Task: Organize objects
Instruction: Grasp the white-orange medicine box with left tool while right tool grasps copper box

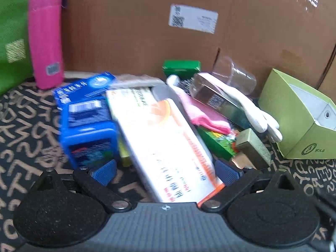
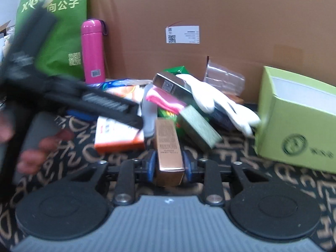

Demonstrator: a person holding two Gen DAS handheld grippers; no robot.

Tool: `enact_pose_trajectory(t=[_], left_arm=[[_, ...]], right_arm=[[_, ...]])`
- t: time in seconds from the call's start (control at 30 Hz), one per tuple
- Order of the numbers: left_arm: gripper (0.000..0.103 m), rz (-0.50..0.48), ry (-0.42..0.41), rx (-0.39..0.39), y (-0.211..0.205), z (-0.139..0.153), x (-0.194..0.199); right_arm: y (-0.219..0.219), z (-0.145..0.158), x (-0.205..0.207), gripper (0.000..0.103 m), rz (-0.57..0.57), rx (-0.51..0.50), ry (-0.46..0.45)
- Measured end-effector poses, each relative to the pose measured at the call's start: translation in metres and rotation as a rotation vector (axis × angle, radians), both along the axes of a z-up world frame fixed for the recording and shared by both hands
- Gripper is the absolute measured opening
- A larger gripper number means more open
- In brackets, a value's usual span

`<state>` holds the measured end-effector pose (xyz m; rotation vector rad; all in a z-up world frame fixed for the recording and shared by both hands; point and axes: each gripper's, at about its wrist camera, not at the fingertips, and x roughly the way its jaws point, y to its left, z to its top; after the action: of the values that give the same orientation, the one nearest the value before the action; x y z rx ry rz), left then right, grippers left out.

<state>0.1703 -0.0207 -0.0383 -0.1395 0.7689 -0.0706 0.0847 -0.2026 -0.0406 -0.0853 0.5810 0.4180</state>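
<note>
A heap of small items lies on a dark cloth with tan letters (image 1: 25,126). In the left wrist view, my left gripper (image 1: 166,173) stands open astride a long white and orange box (image 1: 168,147). Its right pad is close to the box and its left pad stands clear of it. In the right wrist view, my right gripper (image 2: 169,166) is shut on the near end of a slim copper-coloured box (image 2: 168,147), which points into the heap. The white and orange box (image 2: 119,138) lies just left of it, under the blurred black body of the left tool (image 2: 100,103).
A pink flask (image 1: 45,35) and a green bag (image 2: 61,31) stand at the back left against a big cardboard box (image 1: 136,31). An open light-green box (image 1: 300,115) sits at the right. A blue box (image 1: 88,130), white glove (image 1: 252,107), pink cloth (image 1: 205,113) and olive box (image 2: 199,126) crowd the heap. A hand's fingers (image 2: 31,157) show at the left.
</note>
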Motion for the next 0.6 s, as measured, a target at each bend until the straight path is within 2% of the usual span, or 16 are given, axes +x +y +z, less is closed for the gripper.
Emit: enact_pose_trajectory(t=[0.03,0.1,0.13,0.17,0.2,0.3,0.37,0.43,0.47,0.5,0.57,0.6], left_arm=[[0.103,0.004,0.020,0.002,-0.002,-0.004,0.005],[0.100,0.001,0.003,0.051,-0.008,-0.007,0.007],[0.096,-0.011,-0.005,0.081,-0.010,-0.008,0.004],[0.084,-0.028,-0.019,0.105,-0.011,-0.008,-0.001],[0.079,-0.045,-0.029,0.127,-0.010,-0.008,-0.007],[0.076,-0.144,-0.034,0.109,0.001,-0.006,-0.031],[0.076,-0.173,-0.040,0.095,0.007,-0.005,-0.049],[0.076,-0.164,-0.052,0.069,0.015,-0.006,-0.062],[0.080,-0.146,-0.061,0.068,0.018,-0.007,-0.066],[0.086,-0.128,-0.055,0.086,0.018,-0.009,-0.068],[0.088,-0.146,-0.052,0.143,0.017,-0.012,-0.067],[0.092,-0.153,-0.050,0.167,0.014,-0.013,-0.067]], right_arm=[[-0.003,0.001,-0.009,0.024,-0.006,0.009,0.009],[-0.008,0.003,-0.020,0.024,0.002,0.024,0.028],[-0.010,0.005,-0.026,0.024,0.005,0.029,0.038],[-0.011,0.006,-0.030,0.024,0.012,0.032,0.047],[-0.012,0.009,-0.032,0.024,0.019,0.034,0.052],[-0.010,0.012,-0.035,0.026,0.031,0.036,0.055],[-0.005,0.012,-0.028,0.036,0.032,0.020,0.047],[0.001,0.012,-0.022,0.039,0.027,-0.001,0.037],[0.004,0.011,-0.020,0.040,0.029,-0.005,0.037],[0.006,0.010,-0.019,0.040,0.029,-0.007,0.036],[0.010,0.009,-0.017,0.040,0.032,-0.016,0.040],[0.011,0.008,-0.017,0.040,0.029,-0.024,0.042]])
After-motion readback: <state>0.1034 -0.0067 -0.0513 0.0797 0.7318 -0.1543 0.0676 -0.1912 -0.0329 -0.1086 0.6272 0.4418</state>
